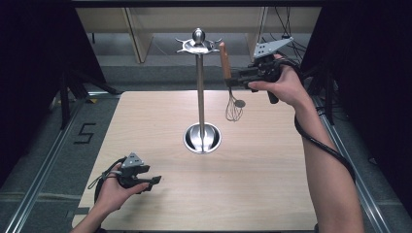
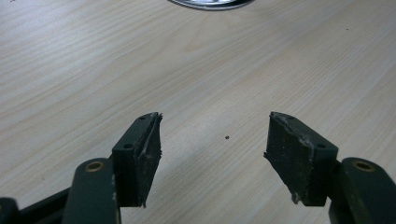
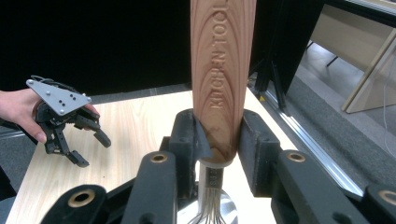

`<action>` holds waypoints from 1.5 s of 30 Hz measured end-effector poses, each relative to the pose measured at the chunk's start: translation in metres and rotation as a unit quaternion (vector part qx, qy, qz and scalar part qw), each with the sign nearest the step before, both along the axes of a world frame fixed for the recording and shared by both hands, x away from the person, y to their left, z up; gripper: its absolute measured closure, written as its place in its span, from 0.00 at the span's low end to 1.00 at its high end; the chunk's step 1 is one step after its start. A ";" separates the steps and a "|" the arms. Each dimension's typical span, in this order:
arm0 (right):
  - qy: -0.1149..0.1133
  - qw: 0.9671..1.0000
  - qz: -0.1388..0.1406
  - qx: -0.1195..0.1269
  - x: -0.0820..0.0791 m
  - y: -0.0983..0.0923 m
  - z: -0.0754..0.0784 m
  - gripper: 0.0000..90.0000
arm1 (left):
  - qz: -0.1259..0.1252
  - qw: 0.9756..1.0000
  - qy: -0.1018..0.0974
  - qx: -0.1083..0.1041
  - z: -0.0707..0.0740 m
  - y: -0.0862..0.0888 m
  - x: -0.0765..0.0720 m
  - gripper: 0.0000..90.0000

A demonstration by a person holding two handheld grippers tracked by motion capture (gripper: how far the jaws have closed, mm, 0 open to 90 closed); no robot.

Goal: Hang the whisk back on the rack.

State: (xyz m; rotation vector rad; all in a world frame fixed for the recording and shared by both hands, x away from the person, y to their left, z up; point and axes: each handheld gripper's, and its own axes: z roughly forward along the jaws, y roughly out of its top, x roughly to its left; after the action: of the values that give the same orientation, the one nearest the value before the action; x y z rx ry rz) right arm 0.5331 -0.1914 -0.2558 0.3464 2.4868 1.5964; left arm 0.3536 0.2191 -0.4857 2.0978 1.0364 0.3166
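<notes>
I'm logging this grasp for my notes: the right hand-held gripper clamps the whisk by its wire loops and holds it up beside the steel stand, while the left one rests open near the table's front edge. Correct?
Not quite. The right hand-held gripper clamps the whisk by its wooden handle, not the wire loops, which hang free below; the right gripper view shows it. The rest stands: it is held up beside the steel stand, and the left hand-held gripper rests open.

right gripper (image 1: 236,77): raised over table's far right, clamped on whisk (image 1: 229,82) by its wooden handle, wires hanging down | left gripper (image 1: 151,181): low at near left, jaws apart | stand (image 1: 200,87): upright mid-table (image 1: 252,184), whisk just beside its top hooks
</notes>
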 end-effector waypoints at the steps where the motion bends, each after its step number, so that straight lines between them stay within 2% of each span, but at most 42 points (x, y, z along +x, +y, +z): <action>1: 0.002 1.000 0.000 0.000 0.000 0.000 0.000 0.77 | 0.000 1.000 0.000 0.000 0.000 0.000 0.000 0.38; 5: 0.001 1.000 0.001 0.000 0.000 0.002 -0.001 0.77 | 0.001 1.000 0.000 0.000 0.000 0.000 0.000 0.38; 6: 0.005 1.000 0.002 -0.007 0.000 0.001 0.000 0.77 | 0.001 1.000 -0.002 -0.001 0.000 0.000 0.000 0.38; 7: -0.002 1.000 0.005 -0.005 0.002 0.002 0.000 0.77 | 0.001 1.000 0.000 -0.002 0.000 0.000 0.000 0.38; 14: 0.003 1.000 0.002 0.002 0.001 0.004 0.000 0.77 | -0.004 1.000 0.001 0.000 0.001 0.001 0.000 0.38; 18: 0.005 1.000 0.006 -0.006 0.002 0.004 0.000 0.77 | 0.000 1.000 0.000 -0.002 0.001 0.000 0.000 0.38; 19: -0.003 1.000 0.005 -0.005 0.003 0.005 0.001 0.77 | 0.002 1.000 -0.001 -0.001 0.000 0.000 0.000 0.38; 24: 0.003 1.000 0.008 -0.003 0.002 0.007 0.000 0.77 | 0.001 1.000 -0.001 -0.001 0.000 0.000 0.000 0.38; 27: -0.004 1.000 0.003 0.001 0.003 0.008 -0.001 0.77 | 0.001 1.000 -0.001 -0.001 0.001 0.000 0.000 0.38; 29: 0.006 1.000 0.008 -0.002 0.003 0.009 -0.001 0.77 | 0.001 1.000 -0.001 -0.002 0.001 0.000 0.000 0.38; 33: 0.004 1.000 0.001 0.002 0.003 0.010 -0.002 0.77 | -0.003 1.000 0.000 -0.003 0.001 0.000 -0.001 0.38; 39: -0.002 1.000 0.008 -0.003 0.005 0.010 -0.002 0.77 | -0.001 1.000 0.000 -0.002 0.000 0.000 0.000 0.38; 40: 0.004 1.000 0.010 -0.002 0.005 0.011 -0.002 0.77 | -0.001 1.000 0.000 -0.002 0.000 0.000 0.000 0.38; 45: 0.000 1.000 0.004 0.000 0.005 0.013 -0.004 0.77 | -0.005 1.000 0.001 -0.002 0.001 0.000 -0.001 0.38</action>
State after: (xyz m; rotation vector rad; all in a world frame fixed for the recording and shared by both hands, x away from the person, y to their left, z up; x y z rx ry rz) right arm 0.5386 -0.1780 -0.2598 0.3372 2.4919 1.5996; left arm 0.3528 0.2193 -0.4847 2.0997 1.0273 0.3068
